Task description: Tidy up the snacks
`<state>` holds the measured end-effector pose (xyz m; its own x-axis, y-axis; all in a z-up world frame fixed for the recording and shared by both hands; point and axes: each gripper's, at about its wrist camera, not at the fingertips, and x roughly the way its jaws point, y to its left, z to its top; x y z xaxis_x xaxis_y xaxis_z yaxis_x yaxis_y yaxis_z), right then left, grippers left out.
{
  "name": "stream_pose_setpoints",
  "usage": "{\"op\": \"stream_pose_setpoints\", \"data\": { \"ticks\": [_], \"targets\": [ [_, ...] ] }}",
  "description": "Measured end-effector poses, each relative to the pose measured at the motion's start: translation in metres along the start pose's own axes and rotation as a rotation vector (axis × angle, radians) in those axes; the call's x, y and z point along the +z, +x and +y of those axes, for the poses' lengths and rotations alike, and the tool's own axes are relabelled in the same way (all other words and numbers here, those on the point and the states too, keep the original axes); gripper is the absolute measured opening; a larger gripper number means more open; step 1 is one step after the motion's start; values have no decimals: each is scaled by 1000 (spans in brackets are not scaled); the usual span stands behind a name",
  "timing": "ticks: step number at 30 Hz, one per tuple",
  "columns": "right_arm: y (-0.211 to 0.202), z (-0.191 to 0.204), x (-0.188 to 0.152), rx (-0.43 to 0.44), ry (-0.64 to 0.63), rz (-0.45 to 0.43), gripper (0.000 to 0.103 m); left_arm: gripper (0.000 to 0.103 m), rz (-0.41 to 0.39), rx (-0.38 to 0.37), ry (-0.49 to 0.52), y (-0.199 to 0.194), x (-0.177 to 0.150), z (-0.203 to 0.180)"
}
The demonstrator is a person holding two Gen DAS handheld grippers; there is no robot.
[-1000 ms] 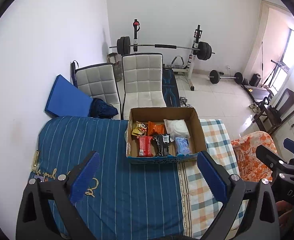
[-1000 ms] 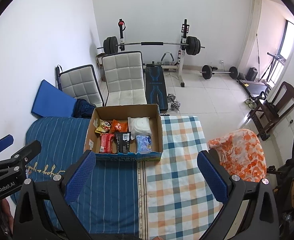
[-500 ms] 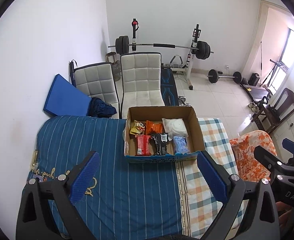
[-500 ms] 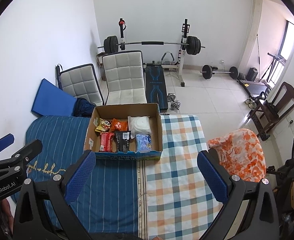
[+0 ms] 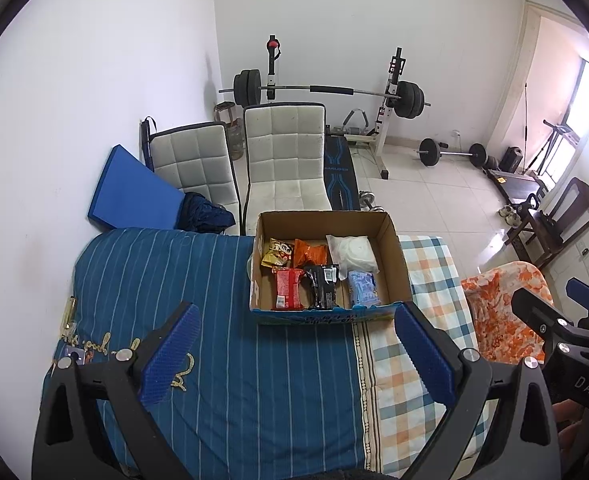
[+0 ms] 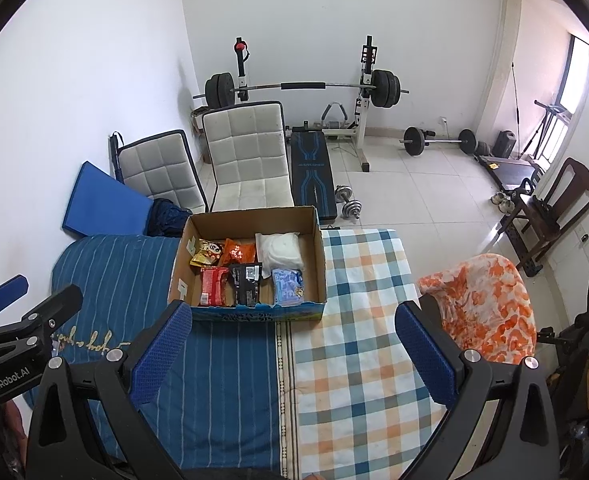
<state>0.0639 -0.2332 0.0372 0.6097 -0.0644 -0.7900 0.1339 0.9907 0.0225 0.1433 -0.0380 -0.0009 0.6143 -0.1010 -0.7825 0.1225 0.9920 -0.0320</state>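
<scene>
Both grippers hang high above the bed, and neither one has anything in it. The left gripper [image 5: 296,354] has its blue pads spread wide, released, nothing between them. Same story for the right gripper [image 6: 294,354]: splayed apart and empty.

The landmark is the cardboard box [image 5: 394,252], sitting on the bed where the blue striped cover [image 5: 222,320] meets the checked blanket [image 6: 358,320]. Inside it lie six snacks in two tidy rows. At the box's far wall: a yellow packet [image 5: 277,253], an orange packet [image 5: 311,251], a white pouch [image 5: 352,253]. At the box's near wall: a red packet [image 5: 288,289], a black packet [image 5: 323,286], a pale blue packet [image 5: 363,288]. They lie side by side, touching, none piled up.

No loose snack shows anywhere on the bedding around the box, so my read is the sorting is done or very nearly so; at most a straightening touch remains.

Beyond the box's far wall stand two white padded chairs [image 6: 250,160], with a blue mat [image 5: 130,192] leaning off to the left of them, and a barbell rack [image 6: 302,88] against the wall. Right of the box, off the bed, sits an orange floral cushion [image 6: 482,304]. Nothing stands between either gripper and the box; the path down is open.
</scene>
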Motion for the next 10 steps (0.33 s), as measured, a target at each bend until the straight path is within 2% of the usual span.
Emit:
{"op": "stream_pose_setpoints", "data": {
  "ticks": [10],
  "targets": [
    [1, 0, 1, -7, 3, -2, 103, 100, -4, 3, -8, 0, -2, 1]
  ]
}}
